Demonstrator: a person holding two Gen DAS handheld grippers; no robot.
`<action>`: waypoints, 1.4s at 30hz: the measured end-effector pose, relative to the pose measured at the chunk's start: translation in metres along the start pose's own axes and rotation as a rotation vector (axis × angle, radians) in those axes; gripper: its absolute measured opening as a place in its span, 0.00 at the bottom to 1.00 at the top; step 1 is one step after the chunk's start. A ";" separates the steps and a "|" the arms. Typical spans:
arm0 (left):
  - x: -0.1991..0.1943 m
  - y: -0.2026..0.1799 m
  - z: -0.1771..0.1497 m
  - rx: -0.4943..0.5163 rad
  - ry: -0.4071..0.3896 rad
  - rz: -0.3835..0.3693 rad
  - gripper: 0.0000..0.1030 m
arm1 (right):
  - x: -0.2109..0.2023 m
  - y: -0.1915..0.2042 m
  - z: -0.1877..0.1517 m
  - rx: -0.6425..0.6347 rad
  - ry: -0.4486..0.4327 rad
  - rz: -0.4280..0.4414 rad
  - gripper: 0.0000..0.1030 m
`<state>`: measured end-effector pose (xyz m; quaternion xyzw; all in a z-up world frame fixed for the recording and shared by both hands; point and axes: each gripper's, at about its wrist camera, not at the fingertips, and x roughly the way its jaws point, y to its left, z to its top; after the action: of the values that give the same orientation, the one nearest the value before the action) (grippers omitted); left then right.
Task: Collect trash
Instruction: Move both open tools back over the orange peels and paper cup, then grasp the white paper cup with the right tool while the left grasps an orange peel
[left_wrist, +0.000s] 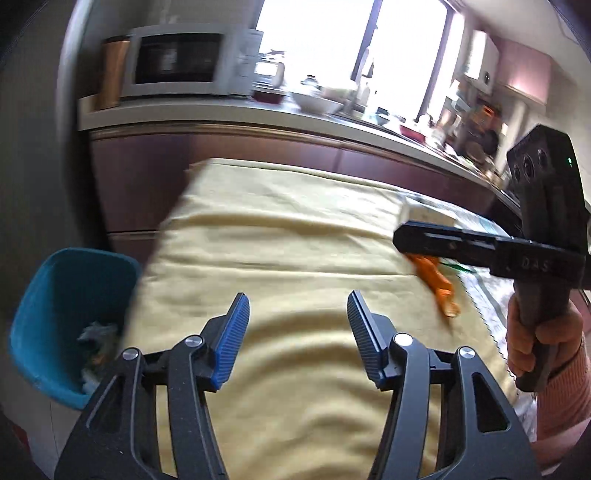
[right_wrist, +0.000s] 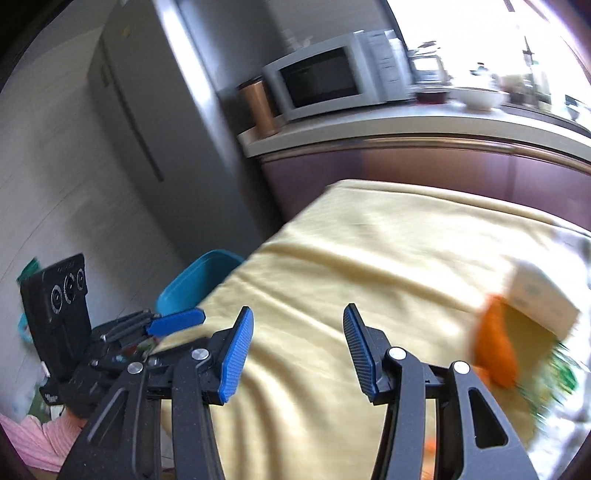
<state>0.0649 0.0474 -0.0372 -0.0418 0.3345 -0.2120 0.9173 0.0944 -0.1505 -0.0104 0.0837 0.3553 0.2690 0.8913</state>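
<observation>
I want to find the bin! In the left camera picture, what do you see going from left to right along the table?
Blue bin → yellow tablecloth → orange wrapper → hand holding the other tool.

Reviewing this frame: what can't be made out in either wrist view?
- Contents of the blue bin: left wrist view, blurred and partly hidden by the left gripper.
- Orange scrap: right wrist view, smeared by motion; its kind is unclear.
- White box: blurred, printing unreadable.
- Counter items: washed out by the window.
</observation>
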 end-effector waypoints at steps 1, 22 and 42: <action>0.007 -0.014 0.001 0.020 0.012 -0.025 0.53 | -0.008 -0.009 -0.002 0.016 -0.012 -0.019 0.47; 0.091 -0.152 -0.007 0.214 0.215 -0.165 0.62 | -0.057 -0.147 -0.022 0.227 -0.124 -0.221 0.46; 0.108 -0.157 -0.002 0.220 0.256 -0.125 0.17 | -0.035 -0.150 -0.009 0.208 -0.105 -0.178 0.09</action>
<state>0.0815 -0.1394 -0.0684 0.0654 0.4202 -0.3076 0.8512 0.1303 -0.2962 -0.0473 0.1578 0.3403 0.1461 0.9154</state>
